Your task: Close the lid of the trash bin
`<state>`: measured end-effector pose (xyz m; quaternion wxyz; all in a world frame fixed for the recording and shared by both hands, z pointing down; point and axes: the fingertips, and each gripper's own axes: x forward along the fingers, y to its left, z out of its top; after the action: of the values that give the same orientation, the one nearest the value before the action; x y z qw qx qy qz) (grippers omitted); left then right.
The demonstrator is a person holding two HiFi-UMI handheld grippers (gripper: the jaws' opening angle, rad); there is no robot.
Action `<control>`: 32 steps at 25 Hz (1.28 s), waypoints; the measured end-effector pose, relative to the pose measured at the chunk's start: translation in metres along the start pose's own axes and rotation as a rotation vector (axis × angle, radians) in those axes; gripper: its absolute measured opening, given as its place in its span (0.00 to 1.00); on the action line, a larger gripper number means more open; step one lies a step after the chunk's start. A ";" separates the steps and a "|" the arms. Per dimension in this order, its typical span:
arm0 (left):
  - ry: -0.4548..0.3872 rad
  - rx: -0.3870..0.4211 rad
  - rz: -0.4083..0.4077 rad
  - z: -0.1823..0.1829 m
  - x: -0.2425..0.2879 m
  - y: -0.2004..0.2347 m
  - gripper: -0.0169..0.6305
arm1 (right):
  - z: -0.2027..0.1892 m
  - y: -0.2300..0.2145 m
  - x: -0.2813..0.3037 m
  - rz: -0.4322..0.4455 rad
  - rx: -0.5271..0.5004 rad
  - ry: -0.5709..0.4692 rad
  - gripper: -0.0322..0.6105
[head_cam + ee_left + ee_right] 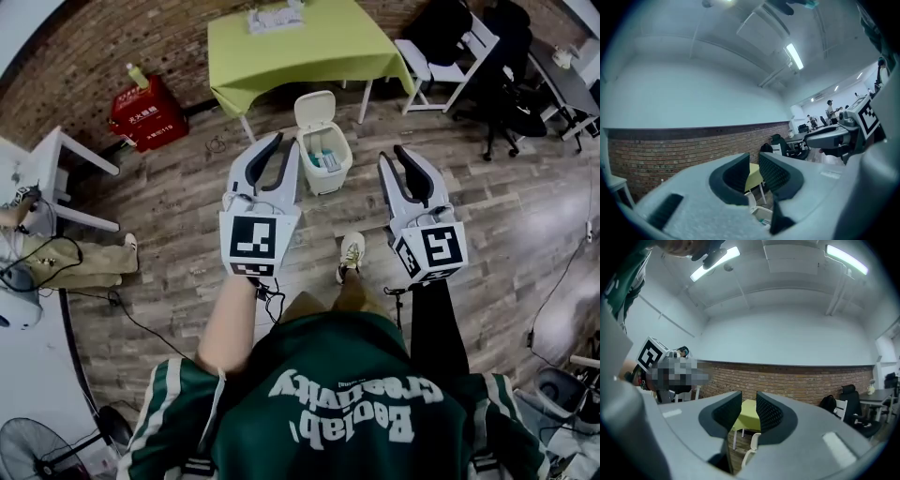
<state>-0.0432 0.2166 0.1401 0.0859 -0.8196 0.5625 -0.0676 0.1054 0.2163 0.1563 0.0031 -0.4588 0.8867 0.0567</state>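
The white trash bin stands on the wooden floor in front of the green table. Its lid stands upright and open, and items show inside. My left gripper hovers just left of the bin, and the right gripper is off to the bin's right. Neither touches the bin. In the left gripper view the left gripper shows a narrow empty gap, with the lid low beyond it. The right gripper also stands slightly parted and empty, and the lid shows below.
A red box sits by the brick wall at the left. A white folding chair stands right of the table, with dark office chairs beyond. A white table and cables lie at the left. My shoe is behind the bin.
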 end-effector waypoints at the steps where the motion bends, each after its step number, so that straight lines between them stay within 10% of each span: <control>1: 0.000 0.002 0.001 -0.001 0.008 0.000 0.13 | -0.001 -0.006 0.006 0.002 -0.002 -0.001 0.22; 32: 0.065 -0.033 0.150 -0.026 0.283 0.095 0.10 | -0.054 -0.177 0.282 0.259 0.070 0.045 0.23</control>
<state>-0.0340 -0.0830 0.1488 0.0589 -0.7738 0.6259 -0.0781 0.0888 -0.1204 0.1765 -0.0081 -0.3414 0.9398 0.0152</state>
